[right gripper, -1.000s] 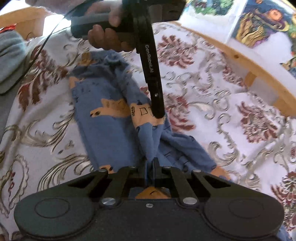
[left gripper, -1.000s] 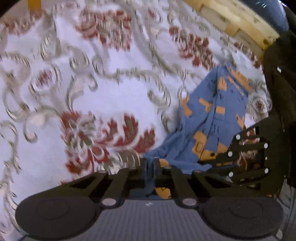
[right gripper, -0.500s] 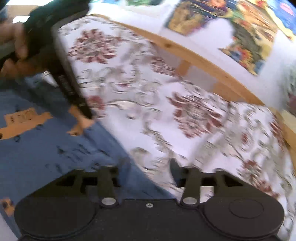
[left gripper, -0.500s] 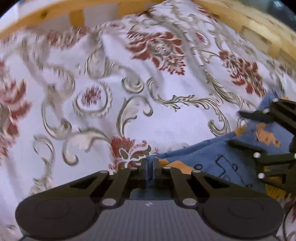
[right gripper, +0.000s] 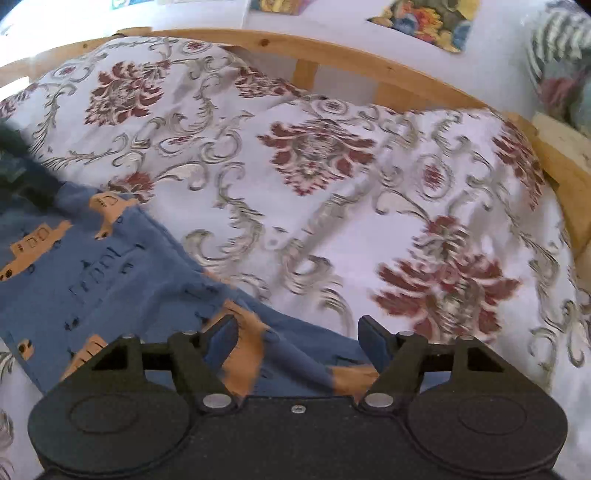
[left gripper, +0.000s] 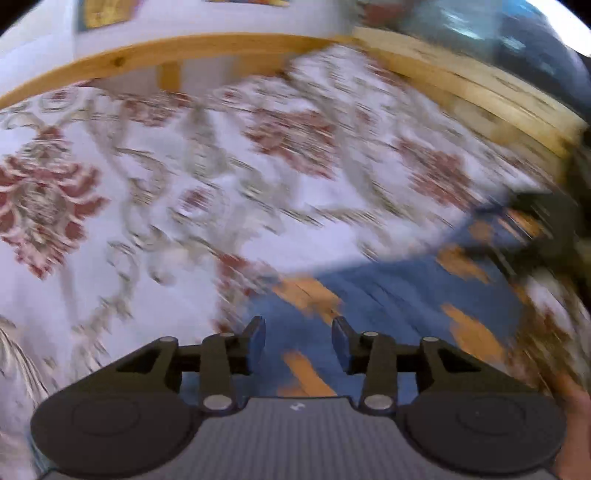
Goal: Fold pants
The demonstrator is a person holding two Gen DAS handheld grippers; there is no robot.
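Note:
Blue pants with orange vehicle prints lie flat on the flowered bedspread, filling the lower left of the right wrist view. My right gripper is open just above their near edge, nothing between its fingers. The left wrist view is motion-blurred: the pants lie ahead and to the right, and my left gripper hangs open over them, holding nothing. A dark blur at the right edge is the other gripper.
A wooden bed frame runs along the far side and right of the bedspread. Pictures hang on the white wall behind it. A patterned cushion sits at the far right. A hand shows at the lower right.
Both grippers were shut on the pants a second ago; the right opened first, then the left. The pants now lie flat on the bed, and both cameras have tilted up toward the bed frame.

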